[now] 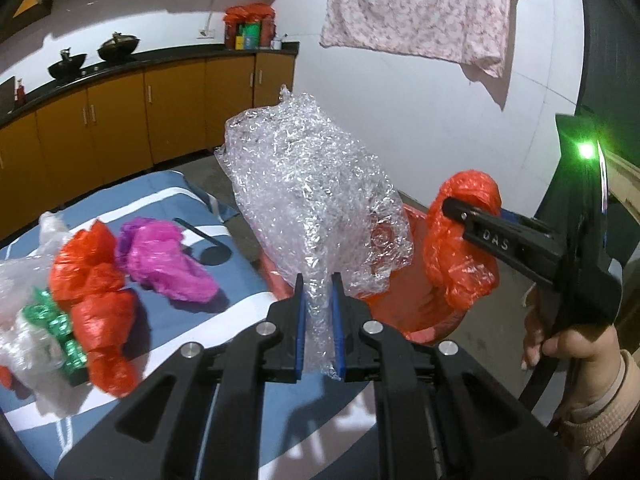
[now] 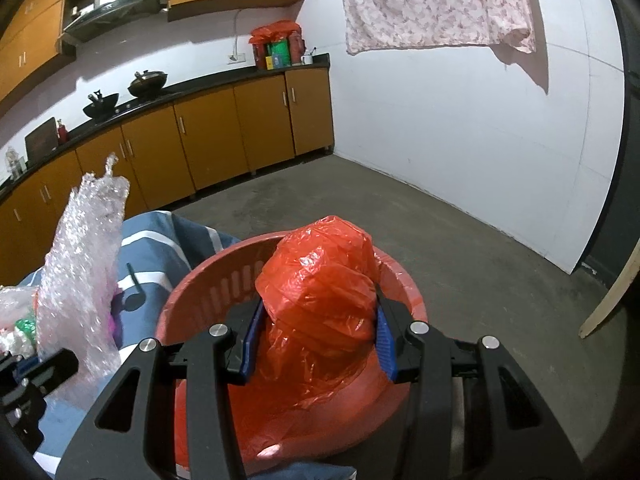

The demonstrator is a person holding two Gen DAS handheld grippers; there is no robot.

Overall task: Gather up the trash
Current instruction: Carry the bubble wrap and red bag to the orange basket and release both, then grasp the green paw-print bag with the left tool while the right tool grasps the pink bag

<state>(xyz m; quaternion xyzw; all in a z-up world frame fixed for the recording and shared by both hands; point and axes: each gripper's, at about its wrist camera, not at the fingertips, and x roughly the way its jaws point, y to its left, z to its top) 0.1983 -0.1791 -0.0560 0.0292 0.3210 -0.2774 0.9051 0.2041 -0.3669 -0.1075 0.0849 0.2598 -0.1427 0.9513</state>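
Trash: left gripper (image 1: 319,280) pinches bubble wrap (image 1: 308,184); right gripper (image 2: 316,312), lettered "DAS", clamps orange bag (image 2: 320,280).

Your left gripper (image 1: 319,280) and right gripper (image 2: 316,308) are black with blue pads and silver screws; your sleeve (image 1: 600,412) is beige knit.

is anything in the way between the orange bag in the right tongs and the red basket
Nothing visible. The right tongs hold the crumpled orange bag directly over the open red basket, whose inside looks empty. The bubble wrap in the left tongs hangs off to the side, over the blue cloth, clear of the drop.
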